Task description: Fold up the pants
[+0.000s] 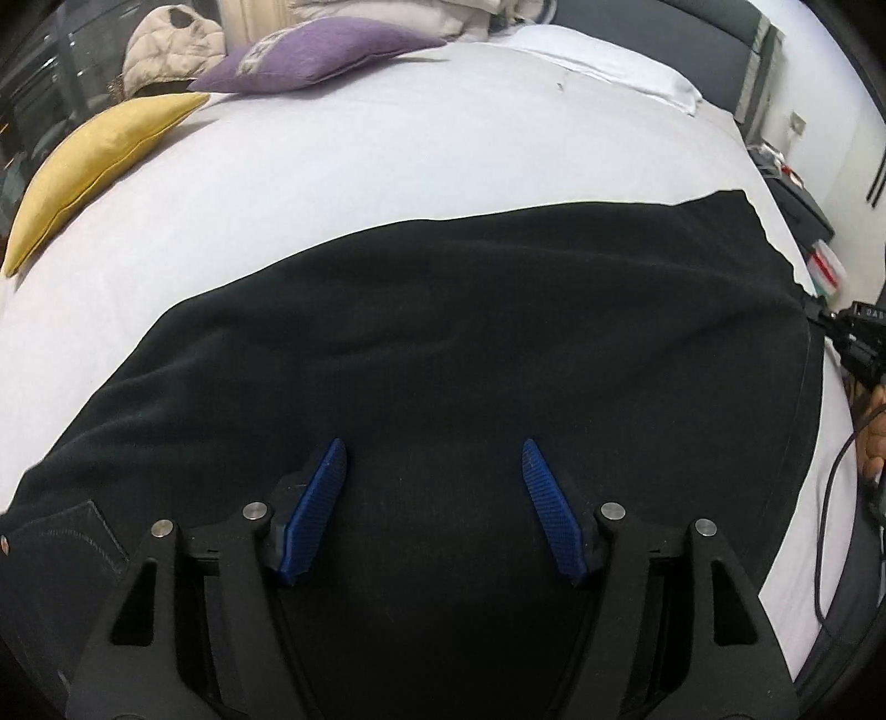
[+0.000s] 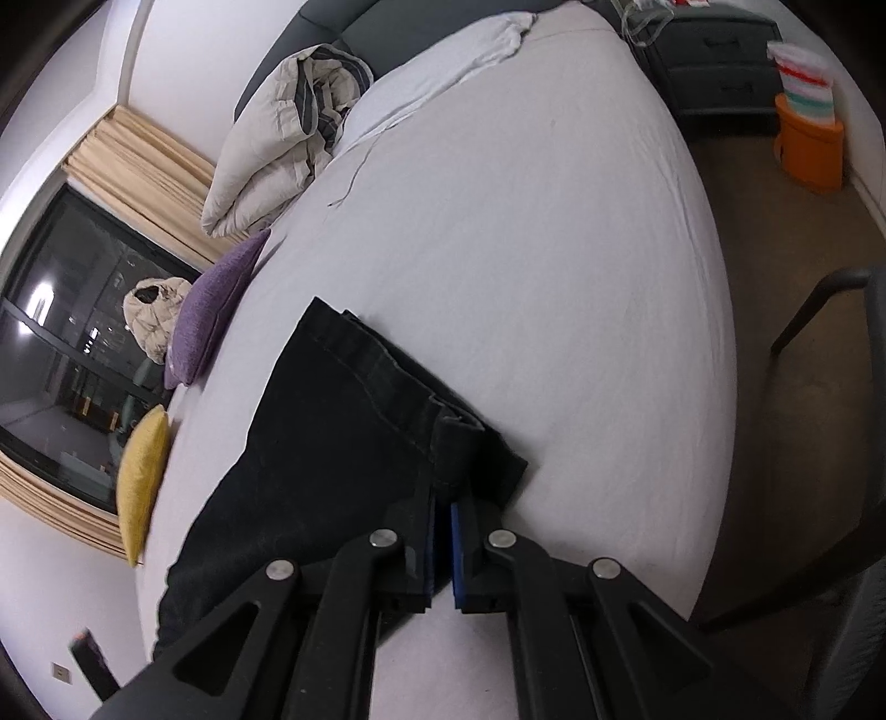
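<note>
Blue pads [image 1: 324, 509] of the left claw [image 1: 434, 498] stood apart with nothing between them, released and poised just above the middle of the black pants [image 1: 443, 332]. From this claw the dark cloth spread out ahead and to both sides across the white bed [image 1: 387, 155], with a stitched pocket corner low on its left and the waistband end far off on its right. There the right claw [image 1: 853, 332] showed at the cloth's edge.

Seen from the right wrist, the right claw [image 2: 443, 531] was clenched on the waistband [image 2: 459, 443], a bunched fold of cloth pinched between its pads. The pants [image 2: 310, 443] ran away from it toward the left, and bare sheet lay ahead and to its right.

By the look of it, the pants already lay doubled leg on leg, and the lengthwise fold was in hand. The next move likely called for the left claw to drop onto the cloth or slide to the near edge and close. Then both claws could carry one end over the other without dragging the lower layer.

A yellow cushion [image 1: 94, 166] and a purple cushion [image 1: 315, 52] lay well beyond the left claw, clear of the work.
</note>
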